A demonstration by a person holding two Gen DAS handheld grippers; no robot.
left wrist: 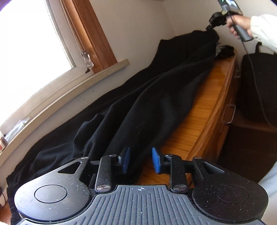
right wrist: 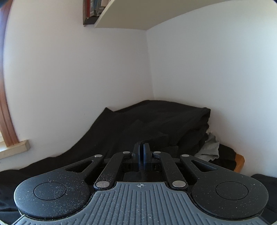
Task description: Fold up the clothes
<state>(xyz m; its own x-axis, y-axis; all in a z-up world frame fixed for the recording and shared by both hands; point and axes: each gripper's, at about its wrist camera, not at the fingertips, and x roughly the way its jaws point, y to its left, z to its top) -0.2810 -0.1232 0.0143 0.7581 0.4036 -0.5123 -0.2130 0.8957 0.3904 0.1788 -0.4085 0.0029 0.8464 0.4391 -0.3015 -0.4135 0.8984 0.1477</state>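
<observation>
Black garment (left wrist: 155,90) lay stretched along wooden dresser top (left wrist: 204,110) toward one o'clock, right gripper (left wrist: 210,26) pinched shut on its far end, left gripper (left wrist: 141,160) stood partly open, gripping nothing, over its near end

White walls (right wrist: 77,77), bright window (left wrist: 31,43) at 10 o'clock w/ wood frame, sill (left wrist: 57,97); wood dresser (left wrist: 204,124) at 3; shelf (right wrist: 138,15) at 12.

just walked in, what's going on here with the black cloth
A person is folding a black garment spread along a wooden dresser. The right gripper is shut on its far end, lifting it near the corner. The left gripper is at the near end, jaws apart, pressing on nothing.
</observation>
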